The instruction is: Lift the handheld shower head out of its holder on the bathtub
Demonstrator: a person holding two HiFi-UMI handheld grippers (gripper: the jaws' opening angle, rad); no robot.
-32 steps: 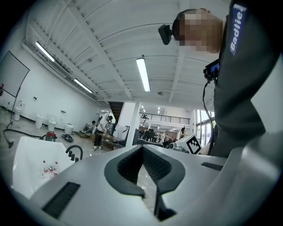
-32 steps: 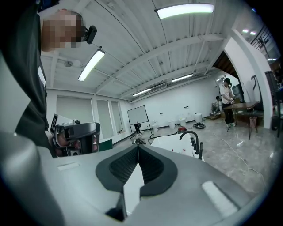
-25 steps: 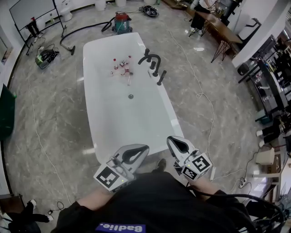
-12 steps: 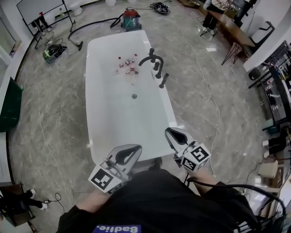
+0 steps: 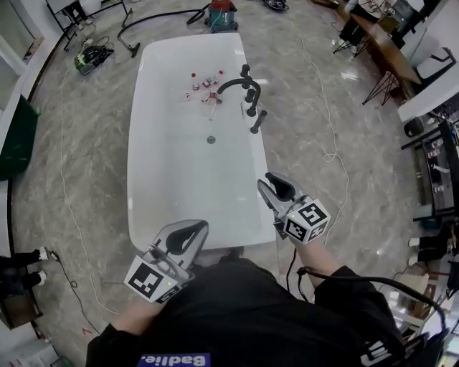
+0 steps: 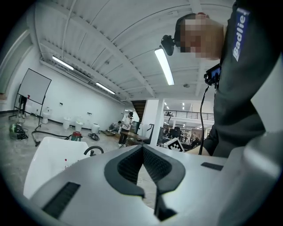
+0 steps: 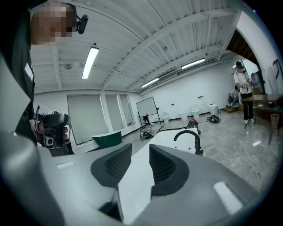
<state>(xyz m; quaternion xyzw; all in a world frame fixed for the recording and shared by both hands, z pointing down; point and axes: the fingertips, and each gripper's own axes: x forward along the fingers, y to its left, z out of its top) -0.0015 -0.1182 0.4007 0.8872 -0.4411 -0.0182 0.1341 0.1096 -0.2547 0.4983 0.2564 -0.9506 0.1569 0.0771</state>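
A white bathtub (image 5: pixel 138 193) lies ahead on the marble floor. On its right rim stands a black arched faucet (image 5: pixel 240 84). Just nearer along that rim the black handheld shower head (image 5: pixel 257 122) sits in its holder. My right gripper (image 5: pixel 270 180) hovers over the tub's near right corner, well short of the shower head. Its jaws are opening, with nothing between them (image 7: pixel 140 148). My left gripper (image 5: pixel 195 229) is at the tub's near end with its fingertips together and nothing in them (image 6: pixel 142 148). The right gripper view shows the faucet (image 7: pixel 189 134) beyond the jaws.
Several small bottles (image 5: pixel 203 86) lie in the tub's far end, and the drain (image 5: pixel 211 140) is mid-tub. A red vacuum cleaner (image 5: pixel 222 14) stands beyond the tub. A cable (image 5: pixel 331 154) runs along the floor on the right. A dark green tub (image 5: pixel 18 136) is at the far left.
Both grippers have moved forward toward the tub, the right one farther. The right jaws have gone from together to parted. The tub now fills more of the head view.
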